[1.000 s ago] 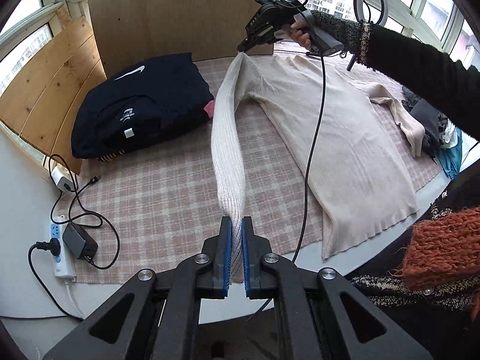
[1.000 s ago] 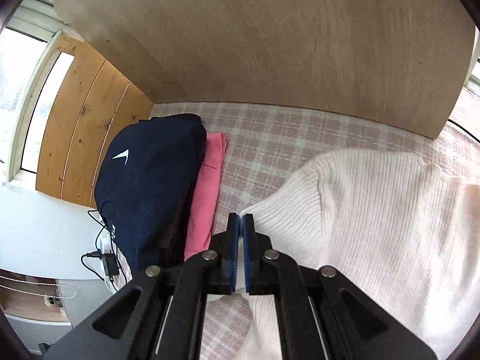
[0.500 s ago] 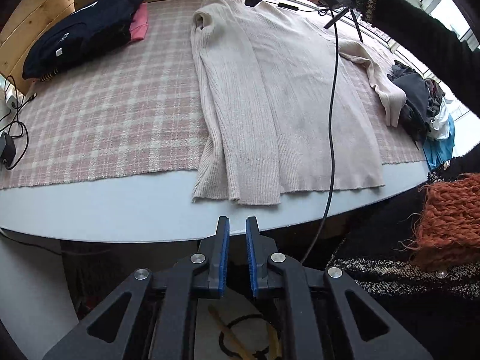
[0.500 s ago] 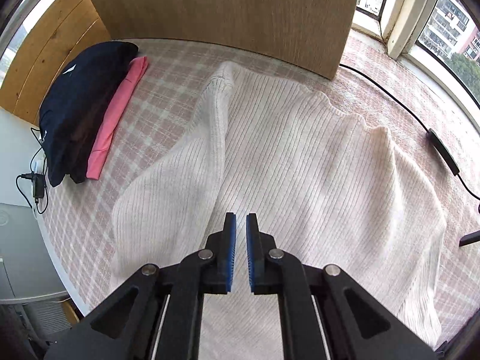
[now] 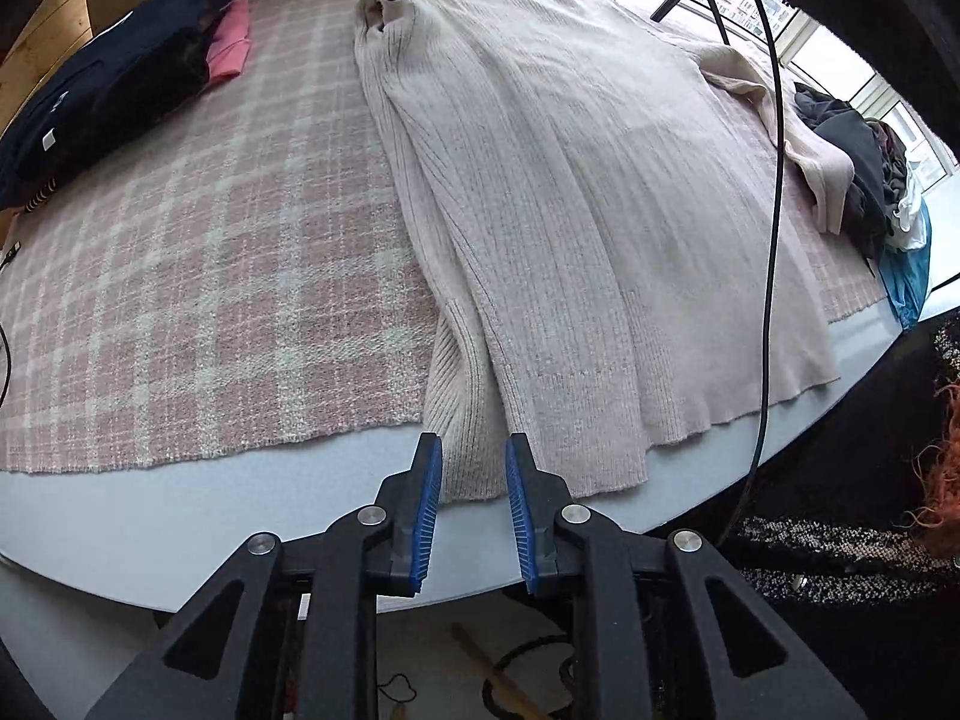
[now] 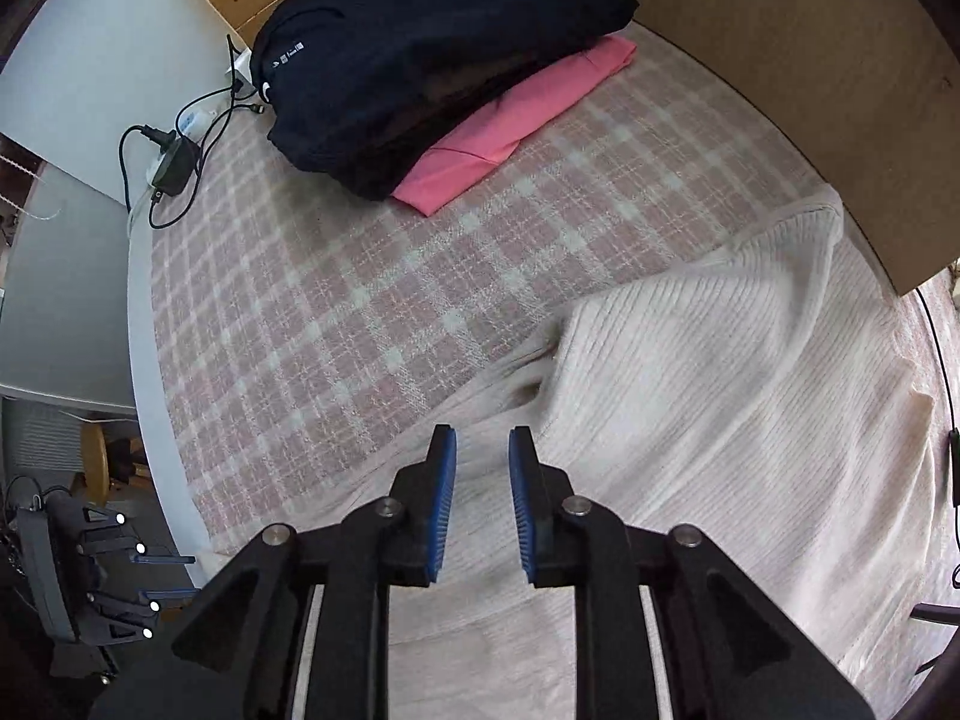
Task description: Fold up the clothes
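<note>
Sleeve (image 5: 456, 276) dropped; both tools wide.

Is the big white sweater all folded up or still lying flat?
Only partly folded. The white sweater lies spread on the checked cloth, with just one sleeve laid over its front. Both claws are open, holding nothing.

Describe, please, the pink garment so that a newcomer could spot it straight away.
Start at the plaid cloth covering the table, and look to the folded pile near the wooden board. The pink garment lies folded flat beneath the dark navy top, with only its edge showing, the sole bright colour there.
</note>
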Motion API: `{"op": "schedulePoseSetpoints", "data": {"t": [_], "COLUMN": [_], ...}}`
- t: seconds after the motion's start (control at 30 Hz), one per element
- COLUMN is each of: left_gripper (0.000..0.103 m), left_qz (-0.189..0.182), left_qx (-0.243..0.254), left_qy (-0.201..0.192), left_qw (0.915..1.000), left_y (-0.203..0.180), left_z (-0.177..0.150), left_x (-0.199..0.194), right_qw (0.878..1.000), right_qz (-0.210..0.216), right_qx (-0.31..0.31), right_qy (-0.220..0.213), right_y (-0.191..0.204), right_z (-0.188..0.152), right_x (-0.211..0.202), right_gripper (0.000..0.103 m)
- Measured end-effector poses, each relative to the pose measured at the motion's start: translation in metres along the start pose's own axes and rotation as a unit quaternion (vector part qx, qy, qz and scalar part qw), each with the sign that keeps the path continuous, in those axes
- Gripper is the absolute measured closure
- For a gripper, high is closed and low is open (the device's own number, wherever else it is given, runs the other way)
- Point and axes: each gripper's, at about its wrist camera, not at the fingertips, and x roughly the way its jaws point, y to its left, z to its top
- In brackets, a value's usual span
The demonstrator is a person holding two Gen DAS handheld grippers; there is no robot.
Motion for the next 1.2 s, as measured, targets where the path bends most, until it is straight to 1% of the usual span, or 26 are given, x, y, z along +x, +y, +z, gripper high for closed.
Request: {"op": "schedulePoseSetpoints", "data": {"t": [0.07, 0.13, 0.2, 0.27, 0.33, 0.4, 0.43, 0.47, 0.5, 0.53, 0.67, 0.77, 0.83, 0.93, 1.07, 1.1, 1.13, 1.2], "left_gripper": [0.082, 0.082, 0.084, 0.085, 0.089, 0.094, 0.095, 0.098, 0.099, 0.099, 0.100, 0.100, 0.101, 0.101, 0.101, 0.103, 0.103, 0.103], "left_qz": [-0.007, -0.016, -0.019, -0.020, -0.024, -0.030, -0.033, -0.037, -0.041, -0.045, -0.056, -0.061, -0.067, -0.086, -0.112, -0.112, -0.112, -0.104], "left_qx": [0.006, 0.012, 0.013, 0.012, 0.013, 0.017, 0.018, 0.017, 0.015, 0.012, 0.007, 0.009, 0.008, -0.004, -0.040, -0.045, -0.044, -0.048], "left_qy": [0.002, -0.001, 0.000, 0.003, 0.002, 0.001, 0.000, 0.000, 0.000, -0.001, -0.003, -0.007, -0.010, -0.024, -0.059, -0.066, -0.065, -0.058], "left_qw": [1.0000, 0.9998, 0.9997, 0.9997, 0.9996, 0.9994, 0.9993, 0.9992, 0.9991, 0.9989, 0.9984, 0.9981, 0.9977, 0.9960, 0.9912, 0.9904, 0.9905, 0.9917], "left_y": [-0.001, -0.002, 0.000, 0.003, 0.005, 0.006, 0.006, 0.007, 0.008, 0.010, 0.014, 0.014, 0.015, 0.017, 0.029, 0.030, 0.031, 0.031], "left_z": [0.000, -0.001, -0.001, -0.001, -0.002, -0.004, -0.006, -0.007, -0.008, -0.009, -0.011, -0.013, -0.015, -0.021, -0.036, -0.040, -0.042, -0.030], "left_x": [0.003, 0.003, 0.003, 0.004, 0.004, 0.003, 0.002, 0.003, 0.003, 0.004, 0.007, 0.006, 0.003, -0.009, -0.042, -0.048, -0.050, -0.039], "right_qw": [0.999, 0.999, 0.998, 0.995, 0.990, 0.985, 0.985, 0.985, 0.985, 0.985, 0.981, 0.983, 0.987, 0.991, 0.992, 0.991, 0.991, 0.991], "right_qz": [0.005, 0.000, -0.031, -0.059, -0.087, -0.118, -0.119, -0.111, -0.101, -0.100, -0.108, -0.100, -0.092, -0.068, -0.030, -0.021, -0.020, -0.015], "right_qx": [0.032, 0.035, 0.037, 0.058, 0.077, 0.087, 0.092, 0.098, 0.105, 0.108, 0.116, 0.127, 0.115, 0.110, 0.124, 0.126, 0.126, 0.127], "right_qy": [0.011, 0.025, 0.035, 0.058, 0.080, 0.091, 0.090, 0.089, 0.088, 0.092, 0.111, 0.086, 0.062, 0.024, -0.025, -0.035, -0.041, -0.044], "right_y": [-0.001, 0.007, 0.012, 0.008, 0.001, -0.006, -0.008, -0.009, -0.011, -0.012, -0.016, -0.019, -0.018, -0.019, -0.029, -0.031, -0.033, -0.033], "right_z": [0.009, 0.019, 0.028, 0.037, 0.043, 0.045, 0.044, 0.043, 0.042, 0.041, 0.038, 0.036, 0.033, 0.026, 0.015, 0.013, 0.011, 0.009], "right_x": [0.006, 0.014, 0.023, 0.036, 0.048, 0.052, 0.049, 0.045, 0.041, 0.042, 0.053, 0.054, 0.049, 0.034, -0.004, -0.012, -0.018, -0.019], "right_gripper": [0.085, 0.084, 0.082, 0.080, 0.080, 0.080, 0.080, 0.080, 0.080, 0.080, 0.080, 0.079, 0.094, 0.095, 0.095, 0.096, 0.096, 0.096]}}
